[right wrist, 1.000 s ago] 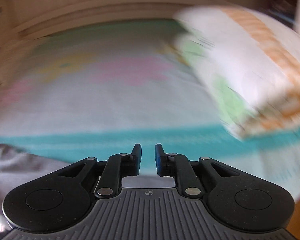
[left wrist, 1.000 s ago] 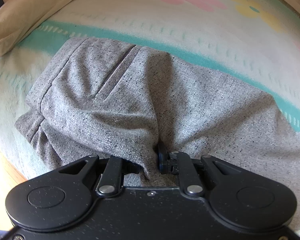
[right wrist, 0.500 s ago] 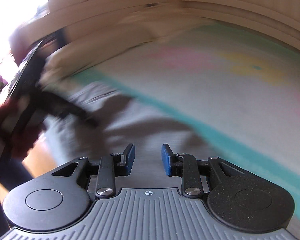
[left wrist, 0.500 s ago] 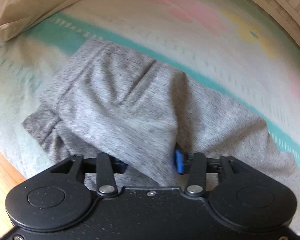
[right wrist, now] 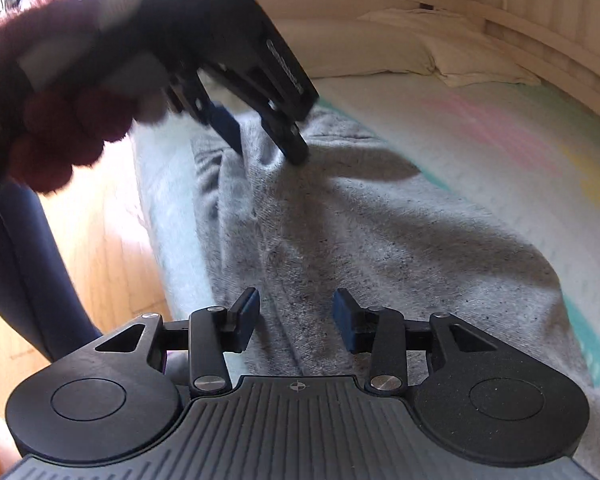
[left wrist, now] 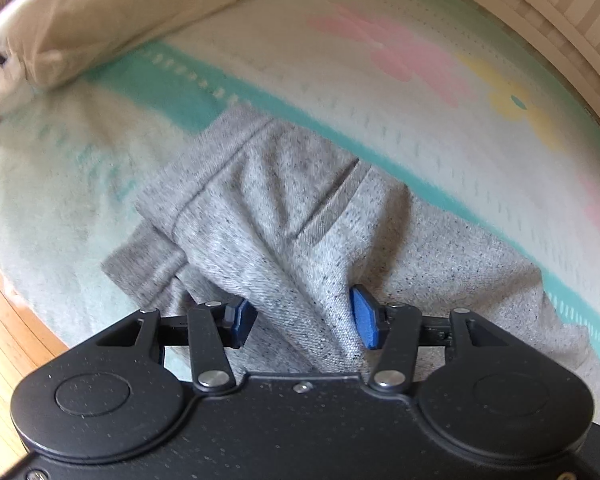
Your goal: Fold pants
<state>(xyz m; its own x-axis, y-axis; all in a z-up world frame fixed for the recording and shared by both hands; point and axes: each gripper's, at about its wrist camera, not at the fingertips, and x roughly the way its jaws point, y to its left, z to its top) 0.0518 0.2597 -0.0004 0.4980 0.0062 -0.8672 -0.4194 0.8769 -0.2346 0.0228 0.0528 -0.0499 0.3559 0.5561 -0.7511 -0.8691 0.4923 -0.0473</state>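
1. The grey pants [left wrist: 284,216] lie on the bed, on the near part of the bedspread [left wrist: 380,92] and close to the mattress edge. The waistband end points toward the pillow side; the legs run back toward the right wrist camera.
2. A raised ridge of fabric runs along the pants and passes between the fingers of the left gripper [left wrist: 302,316]. A pocket seam is visible on the upper layer.
3. The left gripper has just been opening. Its blue pads [left wrist: 364,318] stand apart on either side of the ridge. The right-hand pad touches the cloth; a clamp is not evident, so the fingers read as open.
4. The right gripper [right wrist: 296,316] has also just been opening. Its fingers are spread above a flat stretch of pant leg, with a seam line between them. No fabric is pinched.
5. In the right wrist view, the left gripper [right wrist: 260,136] appears at the far end of the pants, held by a hand in a dark red glove [right wrist: 60,136]. It casts a shadow across the cloth.
6. Surroundings: the bedspread carries a teal stripe [left wrist: 172,84] and pink and yellow flower prints. Cream pillows [left wrist: 120,20] lie at the head of the bed. A wooden floor [right wrist: 108,240] borders the mattress. A dark trouser leg [right wrist: 24,272] of the person stands beside the bed.
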